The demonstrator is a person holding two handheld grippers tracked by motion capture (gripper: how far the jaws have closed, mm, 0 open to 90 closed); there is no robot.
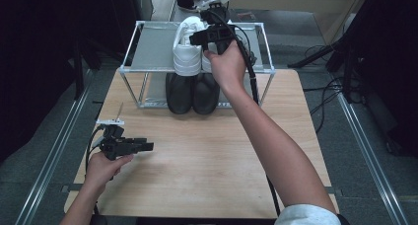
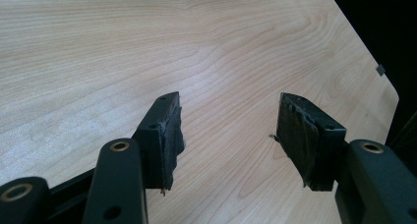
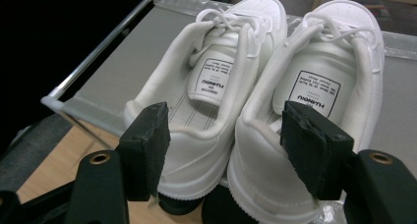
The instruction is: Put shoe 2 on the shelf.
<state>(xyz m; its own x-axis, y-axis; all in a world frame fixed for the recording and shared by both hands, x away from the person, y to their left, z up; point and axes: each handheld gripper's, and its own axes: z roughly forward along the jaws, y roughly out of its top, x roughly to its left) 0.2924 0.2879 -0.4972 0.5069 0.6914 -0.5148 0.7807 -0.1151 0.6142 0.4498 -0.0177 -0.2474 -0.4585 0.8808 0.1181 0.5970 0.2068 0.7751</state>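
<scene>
right gripper view puts our right claw [image 3: 223, 150] with jaws spread wide and gripping nothing, framing the heels of the white sneakers [image 3: 255, 86] that sit side by side on the top shelf [image 3: 123, 52], mid-frame. we judge them light, padded and soft at the collar, stiffer at the sole; a heel rim looks the surest hold. our left claw [image 2: 228, 135] gapes empty over the counter [image 2: 123, 47].
</scene>
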